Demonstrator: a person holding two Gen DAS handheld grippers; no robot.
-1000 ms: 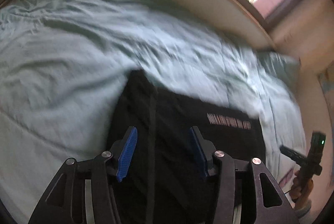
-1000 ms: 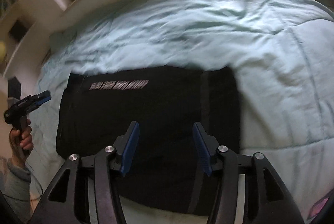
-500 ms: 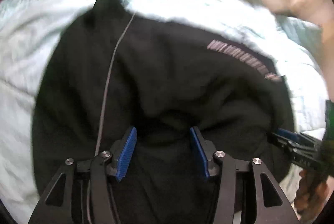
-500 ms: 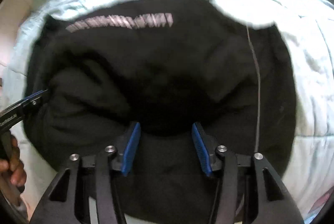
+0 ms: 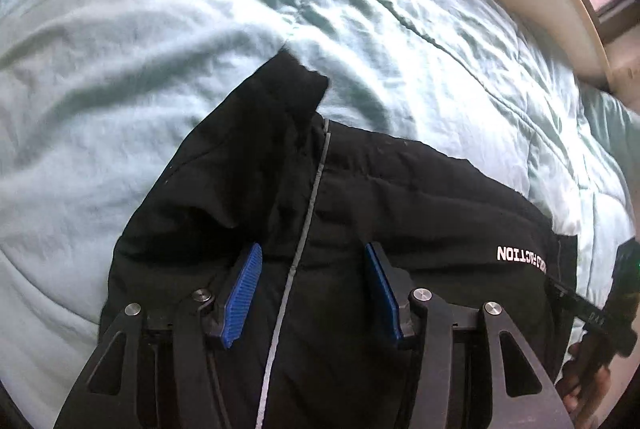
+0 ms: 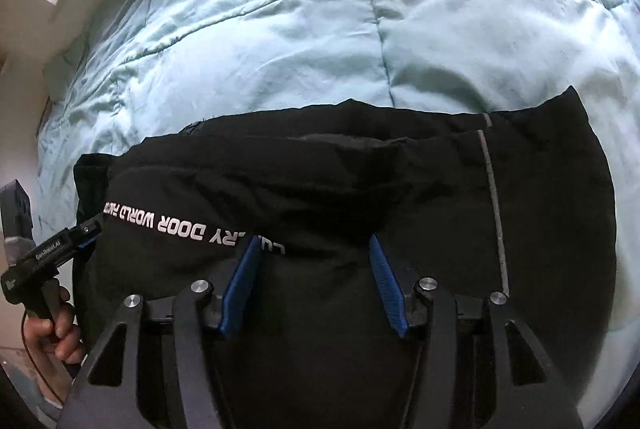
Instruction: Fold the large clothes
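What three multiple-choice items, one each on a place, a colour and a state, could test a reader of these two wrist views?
1. Where does the black jacket lie?
A. on a pale green comforter
B. on a wooden floor
C. on a hanger

2. What colour are the gripper pads?
A. red
B. yellow
C. blue

3. How do the jaws of each hand-held gripper stand?
A. pressed together
B. apart
C. out of view

Answers:
1 A: the black jacket rests on the comforter.
2 C: the pads are blue.
3 B: dark fabric shows in the gap of the left hand-held gripper and of the right hand-held gripper.
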